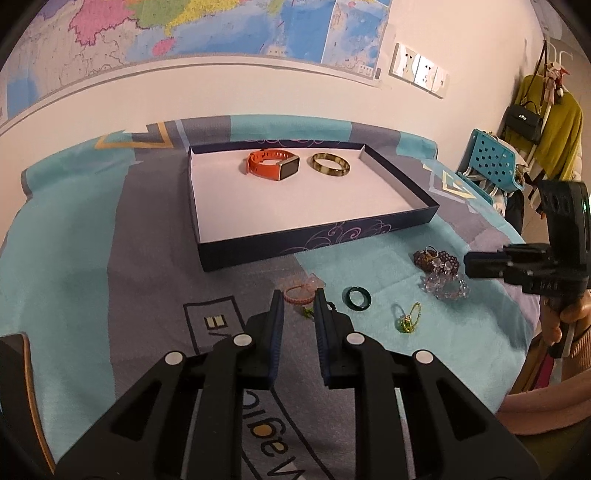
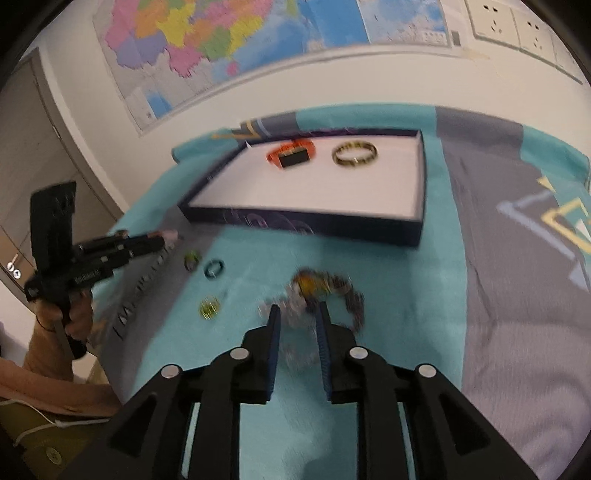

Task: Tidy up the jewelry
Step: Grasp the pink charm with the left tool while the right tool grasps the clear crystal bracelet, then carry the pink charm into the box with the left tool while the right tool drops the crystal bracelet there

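Note:
A dark blue shallow box [image 1: 413, 220] with a white floor holds an orange watch [image 1: 271, 166] and a gold-brown bangle [image 1: 330, 164]. On the cloth in front lie a pink bead bracelet [image 1: 299, 293], a dark green ring [image 1: 357, 298], a small green-and-gold piece [image 1: 407, 320], a clear crystal bracelet [image 1: 445, 286] and a dark bead bracelet [image 1: 436, 258]. My left gripper [image 1: 298, 300] is open, its tips right at the pink bracelet. My right gripper [image 2: 297, 313] is open over the blurred crystal and dark bead bracelets [image 2: 325, 290]. The box [image 2: 421, 206] also shows in the right wrist view.
A teal and grey printed cloth [image 1: 74, 266] covers the table. A map hangs on the wall [image 1: 221, 26] behind. A teal chair [image 1: 491, 162] and hanging clothes with a bag [image 1: 546, 122] stand at the right. A dark object [image 1: 14, 354] sits at the left edge.

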`<control>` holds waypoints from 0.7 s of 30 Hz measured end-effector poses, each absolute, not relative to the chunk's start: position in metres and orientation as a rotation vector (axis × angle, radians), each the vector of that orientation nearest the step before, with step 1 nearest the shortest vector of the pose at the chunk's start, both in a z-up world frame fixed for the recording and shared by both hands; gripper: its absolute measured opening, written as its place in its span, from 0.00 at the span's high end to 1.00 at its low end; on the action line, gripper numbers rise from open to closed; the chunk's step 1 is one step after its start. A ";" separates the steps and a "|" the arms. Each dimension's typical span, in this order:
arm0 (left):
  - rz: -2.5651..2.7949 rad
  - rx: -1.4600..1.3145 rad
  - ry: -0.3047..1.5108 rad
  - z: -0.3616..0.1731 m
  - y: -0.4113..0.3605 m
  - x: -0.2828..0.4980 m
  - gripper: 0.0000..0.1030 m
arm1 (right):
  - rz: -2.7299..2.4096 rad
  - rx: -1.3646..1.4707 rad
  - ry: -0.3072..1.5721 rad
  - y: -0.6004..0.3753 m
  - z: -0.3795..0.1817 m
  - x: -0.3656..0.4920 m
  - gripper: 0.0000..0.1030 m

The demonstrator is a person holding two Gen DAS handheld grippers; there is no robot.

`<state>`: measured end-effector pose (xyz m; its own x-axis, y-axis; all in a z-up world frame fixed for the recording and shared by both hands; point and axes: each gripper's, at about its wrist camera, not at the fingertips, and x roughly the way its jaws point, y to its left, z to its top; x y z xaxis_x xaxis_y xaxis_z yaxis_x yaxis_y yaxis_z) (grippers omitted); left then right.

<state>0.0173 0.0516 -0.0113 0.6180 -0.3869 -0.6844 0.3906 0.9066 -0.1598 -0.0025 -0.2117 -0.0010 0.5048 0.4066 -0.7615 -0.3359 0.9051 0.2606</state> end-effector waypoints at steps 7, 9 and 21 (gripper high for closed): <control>-0.452 0.000 0.798 -0.016 0.049 0.021 0.84 | 0.413 -0.002 0.980 -0.197 -0.021 -0.008 0.63; -0.454 0.002 0.797 -0.016 0.048 0.020 0.84 | 0.392 -0.052 0.964 -0.190 -0.022 -0.009 0.81; -0.462 0.011 0.741 0.004 0.047 0.025 0.84 | 0.504 0.047 0.844 -0.192 0.029 -0.002 0.93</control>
<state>0.0248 0.0473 0.0039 0.6424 -0.4019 -0.6525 0.4095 0.8997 -0.1509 -0.0015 -0.1922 0.0286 0.5544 0.4451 -0.7032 -0.4085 0.8817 0.2359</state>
